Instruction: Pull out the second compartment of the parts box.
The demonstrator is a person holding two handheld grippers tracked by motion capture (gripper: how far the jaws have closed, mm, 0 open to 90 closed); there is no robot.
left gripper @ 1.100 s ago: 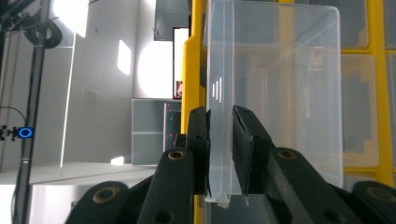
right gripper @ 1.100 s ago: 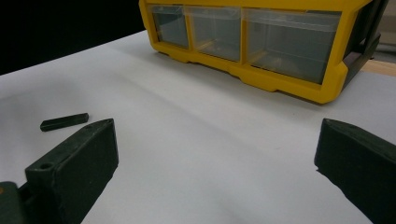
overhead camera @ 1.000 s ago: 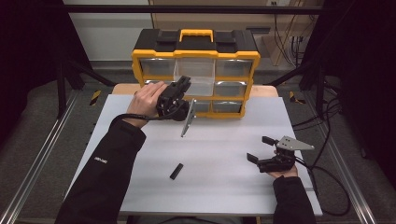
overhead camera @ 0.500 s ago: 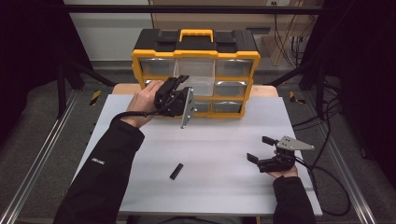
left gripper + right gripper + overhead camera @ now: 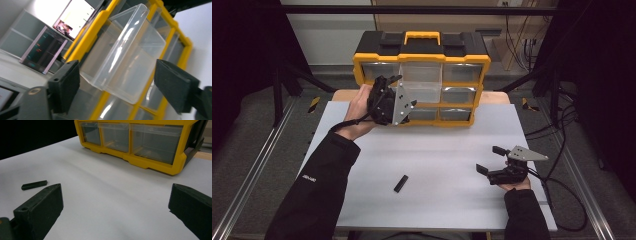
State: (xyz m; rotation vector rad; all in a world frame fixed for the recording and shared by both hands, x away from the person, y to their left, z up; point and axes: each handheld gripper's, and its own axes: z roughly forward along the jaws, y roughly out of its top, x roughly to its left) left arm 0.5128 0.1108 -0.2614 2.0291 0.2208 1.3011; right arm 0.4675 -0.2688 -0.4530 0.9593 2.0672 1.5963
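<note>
A yellow and black drawer organizer [image 5: 421, 60] stands at the back of the white table. Its upper middle clear drawer [image 5: 422, 85] sticks out of the frame. My left gripper [image 5: 403, 93] is raised in front of the organizer's left half, pointing at it. In the left gripper view its jaws have just been opening, and the clear drawer [image 5: 125, 55] lies between the left gripper [image 5: 117, 71] pads without touching them. My right gripper [image 5: 488, 159] rests open on the table at the right with nothing in it. A small black bar [image 5: 400, 183] lies on the table, also visible as the black bar [image 5: 34, 185] left of the right gripper [image 5: 116, 192].
The organizer's lower clear drawers [image 5: 155, 143] are pushed in. A cable [image 5: 562, 200] trails off the table's right edge. Metal rails [image 5: 257, 165] run along the floor on both sides.
The left gripper has lifted a little in front of the organizer and its jaws have opened. The right gripper and the black bar have stayed put.
</note>
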